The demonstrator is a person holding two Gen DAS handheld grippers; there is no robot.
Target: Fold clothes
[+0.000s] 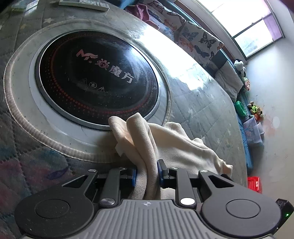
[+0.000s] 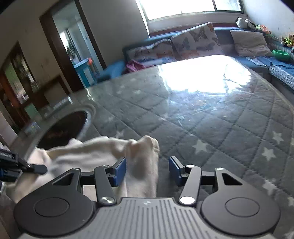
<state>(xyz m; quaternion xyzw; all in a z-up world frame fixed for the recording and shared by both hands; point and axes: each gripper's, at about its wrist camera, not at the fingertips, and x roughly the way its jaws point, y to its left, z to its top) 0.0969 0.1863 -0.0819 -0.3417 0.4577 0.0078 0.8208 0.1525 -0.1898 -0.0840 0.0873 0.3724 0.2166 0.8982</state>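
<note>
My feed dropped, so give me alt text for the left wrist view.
The left gripper is clamped on a bunched cream garment lying on a quilted table cover, at the edge of a round black cooktop.

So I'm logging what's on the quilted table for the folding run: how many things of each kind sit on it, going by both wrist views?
Cream garment: 1
Round black cooktop set into the table: 1
Remote control at the far edge: 1
Total: 3
</note>
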